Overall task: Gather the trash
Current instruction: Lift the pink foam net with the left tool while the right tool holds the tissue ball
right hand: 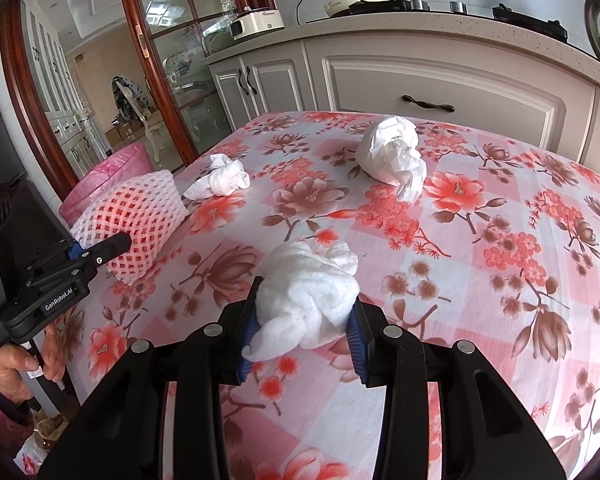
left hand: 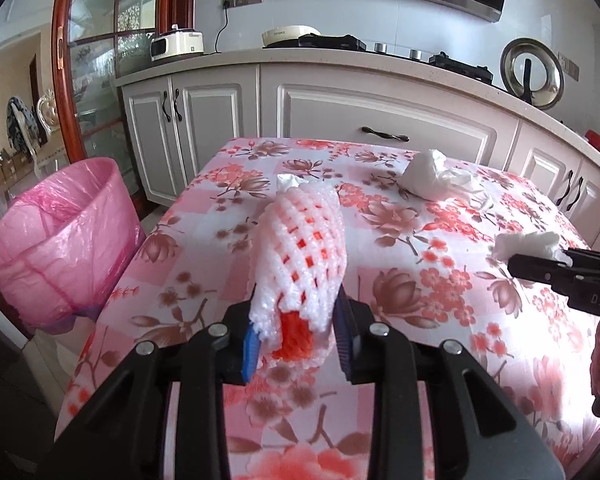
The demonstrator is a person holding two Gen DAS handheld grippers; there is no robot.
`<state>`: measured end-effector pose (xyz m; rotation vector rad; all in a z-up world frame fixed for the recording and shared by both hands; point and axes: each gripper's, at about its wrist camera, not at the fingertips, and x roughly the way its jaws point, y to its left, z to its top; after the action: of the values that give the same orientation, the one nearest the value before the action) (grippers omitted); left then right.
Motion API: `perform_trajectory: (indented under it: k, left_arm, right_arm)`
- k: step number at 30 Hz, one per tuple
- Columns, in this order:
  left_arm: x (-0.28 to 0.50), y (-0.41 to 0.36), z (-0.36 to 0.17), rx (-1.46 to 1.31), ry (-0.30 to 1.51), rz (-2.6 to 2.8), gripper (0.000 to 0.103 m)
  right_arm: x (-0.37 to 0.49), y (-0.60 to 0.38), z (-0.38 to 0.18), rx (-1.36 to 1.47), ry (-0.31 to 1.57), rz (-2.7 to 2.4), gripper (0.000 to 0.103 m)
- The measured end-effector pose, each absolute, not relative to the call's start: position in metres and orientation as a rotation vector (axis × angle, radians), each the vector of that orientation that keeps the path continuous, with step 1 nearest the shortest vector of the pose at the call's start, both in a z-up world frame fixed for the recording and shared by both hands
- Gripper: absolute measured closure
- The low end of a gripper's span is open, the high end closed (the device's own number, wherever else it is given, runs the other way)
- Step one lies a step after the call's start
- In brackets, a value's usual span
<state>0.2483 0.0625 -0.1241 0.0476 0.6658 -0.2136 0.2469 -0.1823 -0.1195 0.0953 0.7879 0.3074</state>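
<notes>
The left gripper (left hand: 296,332) has its jaws clamped on a white foam fruit net (left hand: 300,252) with orange showing through the mesh and at its open end, held above the floral-cloth desk (left hand: 440,320) near its left edge. The right gripper (right hand: 300,332) has its jaws clamped on a crumpled white tissue wad (right hand: 308,296), also over the desk. Only the left wrist view shows the pink-lined trash bin (left hand: 60,240) in full, standing on the floor just beside the desk's left side; in the right wrist view just a part of the bin shows behind the net. The right wrist view alone shows clearly the two pieces left lying on the cloth: a small twisted tissue (right hand: 224,180) near the far left edge and a larger crumpled paper ball (right hand: 392,156) toward the back. In the left wrist view the net hides most of the small tissue, so only its tip peeks above. Behind the desk runs a row of white cabinets (left hand: 340,120) with dark handles, with a stove (left hand: 332,42) and a steel pot lid (left hand: 532,74) on top
</notes>
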Motion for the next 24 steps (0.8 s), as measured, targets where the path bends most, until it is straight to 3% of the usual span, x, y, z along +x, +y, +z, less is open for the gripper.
perform_trajectory:
  k: [24]
  left_arm:
    - [0.157,0.077,-0.103,0.012,0.552,-0.100,0.072]
  right_arm:
    - [0.211,-0.135,-0.101,-0.003,0.756,0.408,0.066]
